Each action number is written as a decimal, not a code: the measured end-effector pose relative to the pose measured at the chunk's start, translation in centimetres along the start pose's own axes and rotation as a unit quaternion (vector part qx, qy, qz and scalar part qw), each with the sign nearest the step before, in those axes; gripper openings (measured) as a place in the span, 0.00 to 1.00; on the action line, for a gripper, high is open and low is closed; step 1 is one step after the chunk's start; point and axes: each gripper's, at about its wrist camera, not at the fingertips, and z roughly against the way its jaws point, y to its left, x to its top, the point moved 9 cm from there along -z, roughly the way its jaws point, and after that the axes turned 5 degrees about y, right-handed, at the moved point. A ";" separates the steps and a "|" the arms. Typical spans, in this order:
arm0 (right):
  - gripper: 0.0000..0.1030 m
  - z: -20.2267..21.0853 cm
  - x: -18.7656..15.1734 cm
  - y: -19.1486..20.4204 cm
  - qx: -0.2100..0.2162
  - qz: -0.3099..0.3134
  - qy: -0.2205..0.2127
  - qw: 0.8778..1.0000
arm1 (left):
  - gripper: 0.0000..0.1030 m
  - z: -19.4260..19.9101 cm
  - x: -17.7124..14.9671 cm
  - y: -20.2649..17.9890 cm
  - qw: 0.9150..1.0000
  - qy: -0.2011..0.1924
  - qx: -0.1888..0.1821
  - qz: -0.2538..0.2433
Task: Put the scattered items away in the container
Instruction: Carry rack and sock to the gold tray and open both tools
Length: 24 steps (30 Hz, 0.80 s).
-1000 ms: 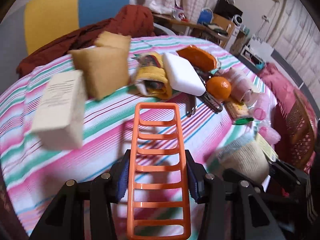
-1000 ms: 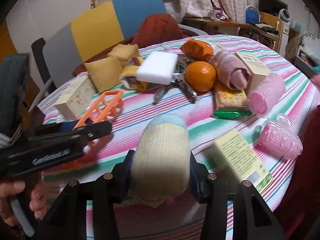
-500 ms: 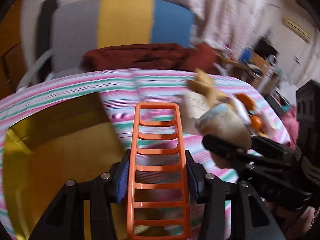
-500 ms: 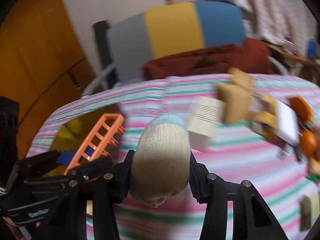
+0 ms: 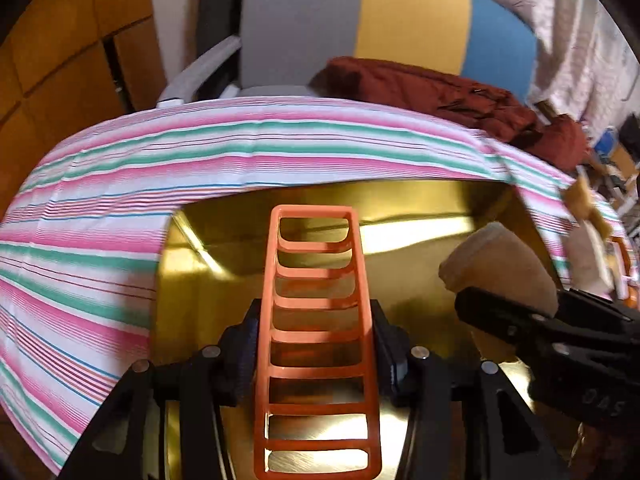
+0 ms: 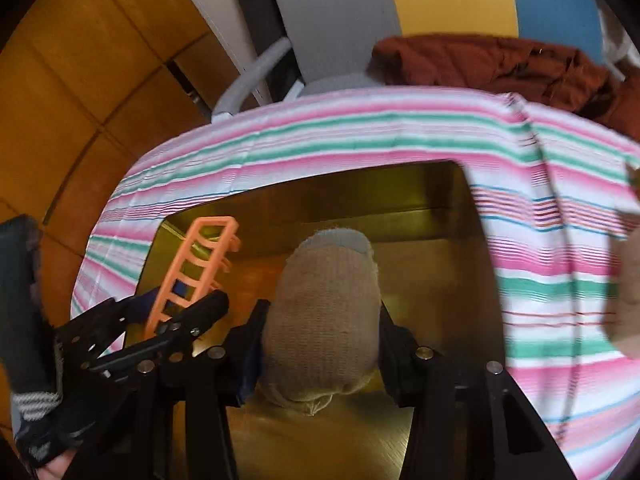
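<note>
Grippers hang over the gold box [image 5: 420, 216] in the middle of both frames — the left gripper [image 5: 316, 344] pinches an orange rack [image 5: 316, 320], while the right gripper [image 6: 320, 344], its jaws just loosened a little, still hugs a rolled sock [image 6: 324, 312] above the striped cloth [image 5: 120, 184].

Both grippers [image 5: 316, 344] [image 6: 320, 344], off clutter, now over gold container [image 6: 440, 264].
</note>
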 end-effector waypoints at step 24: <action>0.40 -0.8 0.6 5.5 0.150 0.001 0.001 0.989 | 0.49 8.3 -0.5 4.9 0.985 -0.112 0.002 0.135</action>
